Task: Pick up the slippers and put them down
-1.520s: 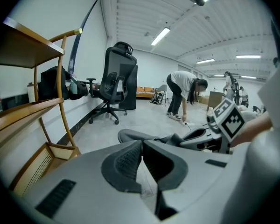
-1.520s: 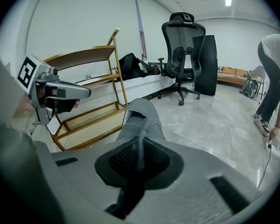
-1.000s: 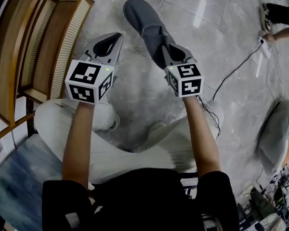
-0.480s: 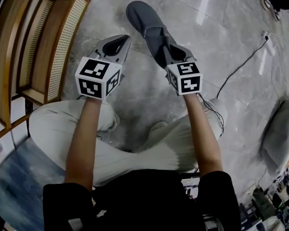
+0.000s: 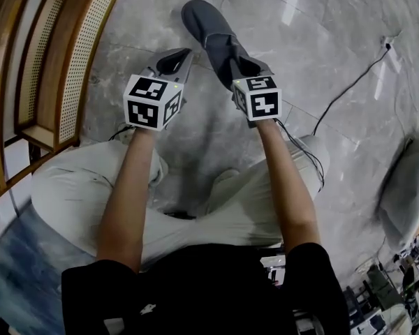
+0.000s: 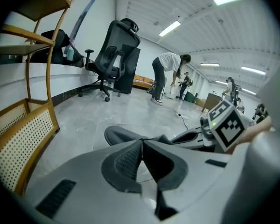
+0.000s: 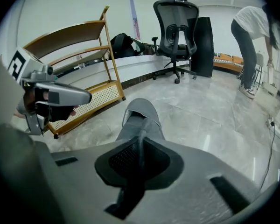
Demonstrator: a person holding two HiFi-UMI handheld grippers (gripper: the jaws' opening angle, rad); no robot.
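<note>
The right claw is pinched shut on the rear edge of the soft grey fabric slipper. In the head view the slipper stretches from the tips toward 11 o'clock, toe farthest out over the grey marble floor (whether the toe touches it I cannot tell). The left claw, at 9 o'clock of the right one and just beside the slipper, has its tips together on nothing.

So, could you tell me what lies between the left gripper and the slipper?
Nothing: in the head view only bare floor shows between the left gripper and the slipper.
</note>
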